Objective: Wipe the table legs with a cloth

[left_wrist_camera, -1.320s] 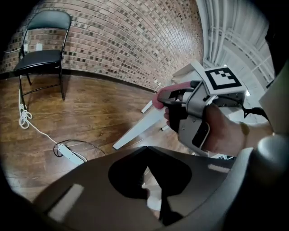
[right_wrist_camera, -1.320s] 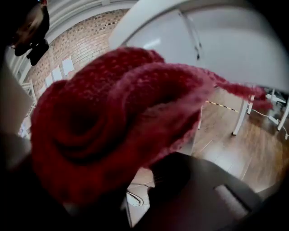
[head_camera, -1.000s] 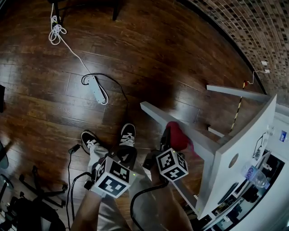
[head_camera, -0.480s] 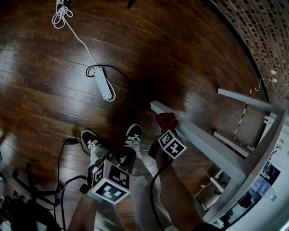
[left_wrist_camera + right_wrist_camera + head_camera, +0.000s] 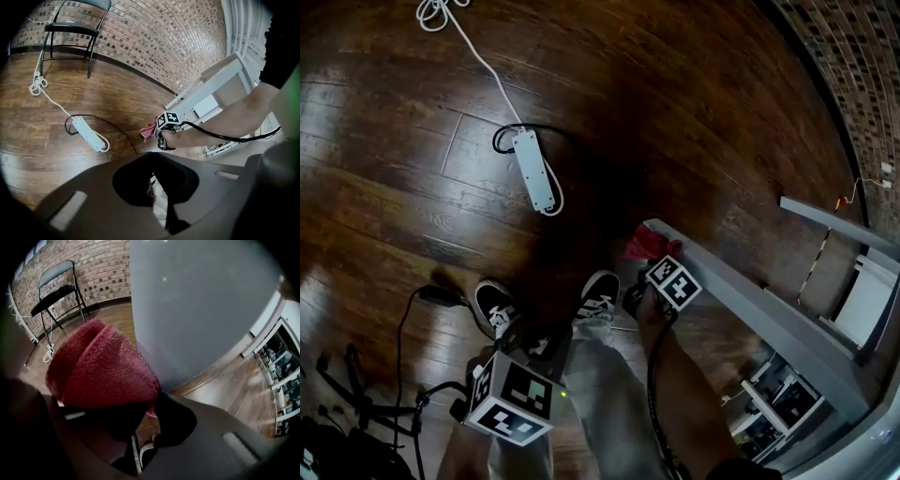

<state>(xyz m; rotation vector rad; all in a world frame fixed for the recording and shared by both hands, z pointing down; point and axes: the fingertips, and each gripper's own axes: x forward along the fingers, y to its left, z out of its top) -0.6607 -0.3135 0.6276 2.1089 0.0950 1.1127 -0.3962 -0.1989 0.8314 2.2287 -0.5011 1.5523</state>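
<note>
A white table lies on its side, and one grey leg (image 5: 750, 314) runs across the floor towards me. My right gripper (image 5: 651, 269) is shut on a red cloth (image 5: 640, 246) at the leg's free end. In the right gripper view the cloth (image 5: 101, 366) bulges out of the jaws and rests against the grey leg (image 5: 197, 310). My left gripper (image 5: 534, 354) hangs low near my knees, shut and empty. The left gripper view looks past its jaws at the right gripper (image 5: 159, 133), the cloth (image 5: 148, 131) and the table (image 5: 213, 89).
A white power strip (image 5: 536, 172) with its cord lies on the dark wooden floor ahead. My two shoes (image 5: 598, 296) stand next to the leg's end. A black folding chair (image 5: 70, 28) stands by the brick wall. Black cables trail at the lower left.
My right gripper has slid the cloth along the grey leg from its middle out to its free end. The left gripper has dropped a little lower in the view.
</note>
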